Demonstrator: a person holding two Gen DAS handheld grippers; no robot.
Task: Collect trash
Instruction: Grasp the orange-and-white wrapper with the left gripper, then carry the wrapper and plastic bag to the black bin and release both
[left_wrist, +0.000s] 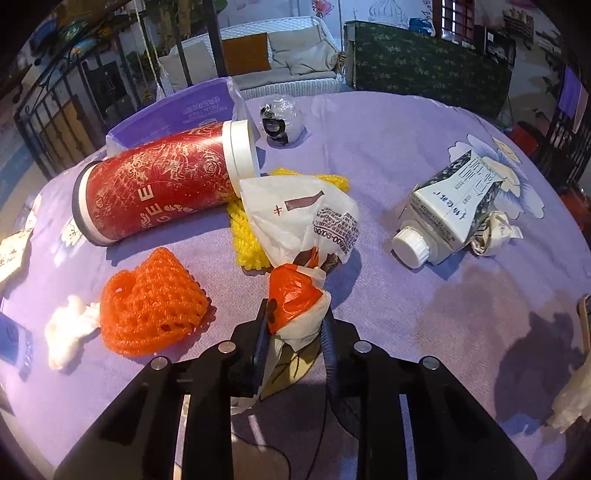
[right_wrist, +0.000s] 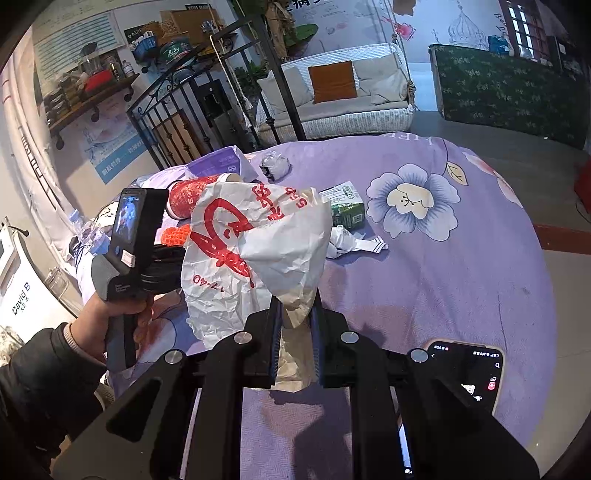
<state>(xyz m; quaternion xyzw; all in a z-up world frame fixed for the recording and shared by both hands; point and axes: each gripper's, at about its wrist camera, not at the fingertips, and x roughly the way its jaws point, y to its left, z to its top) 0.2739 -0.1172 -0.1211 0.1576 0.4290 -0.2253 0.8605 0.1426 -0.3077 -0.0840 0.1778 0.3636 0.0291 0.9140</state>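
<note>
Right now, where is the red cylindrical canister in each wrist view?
Left wrist: red canister lies on its side, upper left, white cap toward centre.
Right wrist: upper left of centre, mostly hidden behind the held white paper bag.
Shared landmark: milk carton on the purple cloth.

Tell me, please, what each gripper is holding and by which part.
The left gripper pinches the orange-and-white plastic bag by its bunched end. The right gripper clamps the white red-printed paper bag by its gathered lower end.
</note>
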